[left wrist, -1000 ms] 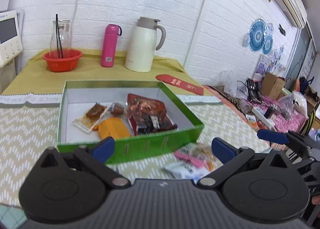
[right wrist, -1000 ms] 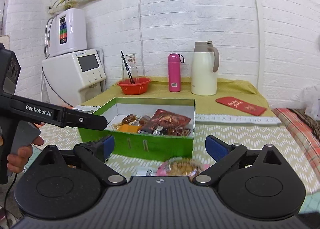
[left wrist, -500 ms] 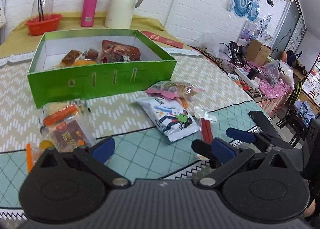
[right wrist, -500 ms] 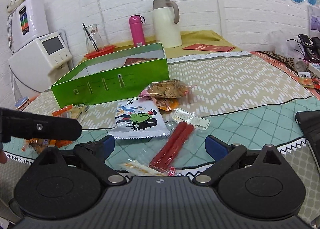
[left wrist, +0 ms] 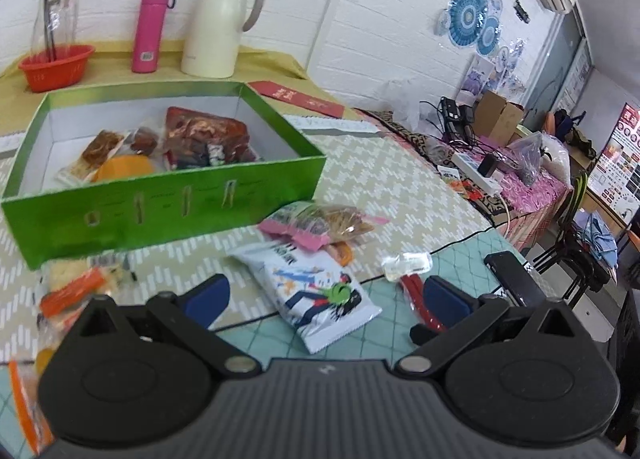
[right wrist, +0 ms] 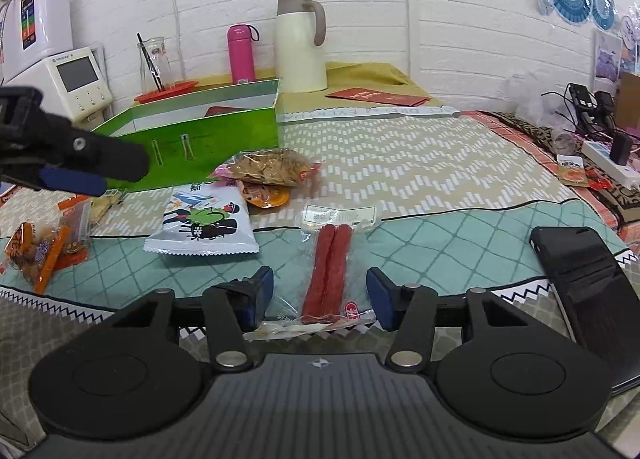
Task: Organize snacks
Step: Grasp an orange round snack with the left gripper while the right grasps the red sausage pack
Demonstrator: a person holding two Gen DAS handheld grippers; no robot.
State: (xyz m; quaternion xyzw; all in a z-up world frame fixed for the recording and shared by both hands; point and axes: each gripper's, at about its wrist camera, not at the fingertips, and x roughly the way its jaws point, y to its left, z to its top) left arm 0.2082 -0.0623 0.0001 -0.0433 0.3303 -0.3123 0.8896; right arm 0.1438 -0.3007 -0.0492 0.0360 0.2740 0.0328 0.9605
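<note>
From the left wrist camera, the left gripper [left wrist: 324, 291] is hanging with its jaws spread wide and nothing between the pads, above a white cartoon-printed snack bag [left wrist: 316, 295] that is lying on the teal part of the tablecloth [left wrist: 400, 163]. This view is looking down into the green box [left wrist: 160, 211], which the other view cannot do: one large dark red packet [left wrist: 208, 135], two small brown packets [left wrist: 104, 145] and one orange piece [left wrist: 124, 167] are lying inside. Just in front of the box, a pink-edged bag of crisps [left wrist: 324, 219] is resting against a small orange packet [left wrist: 342, 253]. The red sausage pack [left wrist: 416, 295] is showing only as a sliver beside the left gripper's right finger. At the far left, a few orange wrappers [left wrist: 68, 291] are being cut off by the gripper body, too blurred to count. A black phone [left wrist: 512, 279] is lying at the right.

From the right wrist camera, the right gripper [right wrist: 320, 295] is straddling the clear pack of two red sausages [right wrist: 330, 271]; its jaws have just been closing in but are standing apart, the pads on either side of the pack and not pressing it. The whole pack is plain here, as are the cartoon bag [right wrist: 202, 223], the crisps bag [right wrist: 268, 169] and the orange wrappers [right wrist: 44, 247]. The green box [right wrist: 192, 139] is showing only its outer wall, its contents almost all hidden. The left gripper [right wrist: 80, 163] is reaching in from the left, covering the box's corner. Behind stand one cream thermos jug [right wrist: 300, 49], one pink flask [right wrist: 241, 55] and one red envelope [right wrist: 378, 97].
</note>
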